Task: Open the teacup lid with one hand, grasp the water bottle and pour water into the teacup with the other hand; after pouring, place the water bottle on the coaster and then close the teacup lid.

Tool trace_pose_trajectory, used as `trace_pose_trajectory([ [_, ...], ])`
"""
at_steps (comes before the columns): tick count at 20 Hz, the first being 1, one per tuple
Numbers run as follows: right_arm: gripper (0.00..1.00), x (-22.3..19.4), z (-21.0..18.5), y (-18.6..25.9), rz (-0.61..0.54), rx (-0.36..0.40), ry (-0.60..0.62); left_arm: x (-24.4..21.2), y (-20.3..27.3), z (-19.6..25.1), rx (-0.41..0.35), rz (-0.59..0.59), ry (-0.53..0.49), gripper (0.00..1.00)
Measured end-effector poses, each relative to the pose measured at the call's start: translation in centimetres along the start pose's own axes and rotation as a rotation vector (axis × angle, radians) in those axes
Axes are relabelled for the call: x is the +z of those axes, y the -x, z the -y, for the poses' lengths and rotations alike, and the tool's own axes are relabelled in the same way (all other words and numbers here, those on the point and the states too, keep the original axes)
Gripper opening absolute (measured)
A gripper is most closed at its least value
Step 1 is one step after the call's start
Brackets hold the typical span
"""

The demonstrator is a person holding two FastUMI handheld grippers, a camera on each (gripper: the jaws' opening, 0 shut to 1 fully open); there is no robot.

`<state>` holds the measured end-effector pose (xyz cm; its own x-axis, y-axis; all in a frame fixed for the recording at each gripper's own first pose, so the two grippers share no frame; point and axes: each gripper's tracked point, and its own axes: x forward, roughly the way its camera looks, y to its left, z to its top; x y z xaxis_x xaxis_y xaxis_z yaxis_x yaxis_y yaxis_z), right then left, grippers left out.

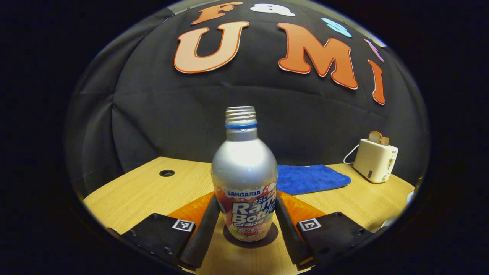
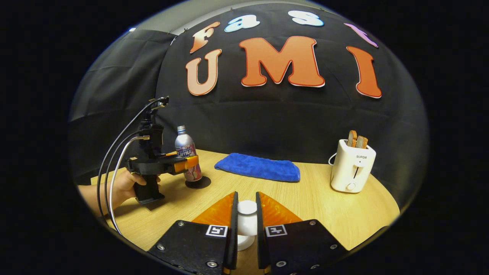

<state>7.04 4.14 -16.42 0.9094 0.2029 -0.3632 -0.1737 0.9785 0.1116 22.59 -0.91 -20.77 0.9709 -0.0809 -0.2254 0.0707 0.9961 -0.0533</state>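
Note:
A silver water bottle (image 1: 244, 172) with no cap stands upright on a round dark coaster (image 1: 267, 238). My left gripper (image 1: 246, 202) has a finger pressed on each side of the bottle's lower body. In the right gripper view the same bottle (image 2: 184, 147) and coaster (image 2: 202, 183) sit at the far left, with a hand (image 2: 126, 185) holding that gripper (image 2: 187, 162). My right gripper (image 2: 246, 196) is shut on the white knob of the teacup lid (image 2: 247, 215). The fingers hide what is under the lid, so I cannot tell whether it rests on a cup.
A blue cloth (image 2: 258, 167) lies at the back of the wooden table (image 2: 324, 214). A white toaster (image 2: 352, 166) with two slices of bread stands at the right. Cables (image 2: 114, 152) trail from the left gripper. A small round hole (image 1: 167, 173) is in the tabletop at the far left.

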Motion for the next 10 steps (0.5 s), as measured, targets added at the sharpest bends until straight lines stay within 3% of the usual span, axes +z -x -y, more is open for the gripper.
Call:
trace_pose_trajectory([
  [3,0.22,-0.6,-0.3,-0.3,-0.016,0.008,0.001,-0.7,-0.8,0.6,-0.021,-0.023,-0.006,0.80],
  [4,0.21,-0.7,-0.3,-0.4,-0.017,0.008,-0.003,-1.0,-1.0,0.7,-0.015,-0.031,-0.016,0.83],
  [9,0.22,-1.5,-0.8,-0.6,-0.036,0.017,-0.004,-1.4,-1.1,0.8,-0.013,-0.043,-0.016,0.81],
  [10,0.22,-1.5,-1.0,-0.5,-0.039,0.022,-0.008,-1.1,-1.1,0.7,-0.014,-0.044,-0.017,0.84],
])
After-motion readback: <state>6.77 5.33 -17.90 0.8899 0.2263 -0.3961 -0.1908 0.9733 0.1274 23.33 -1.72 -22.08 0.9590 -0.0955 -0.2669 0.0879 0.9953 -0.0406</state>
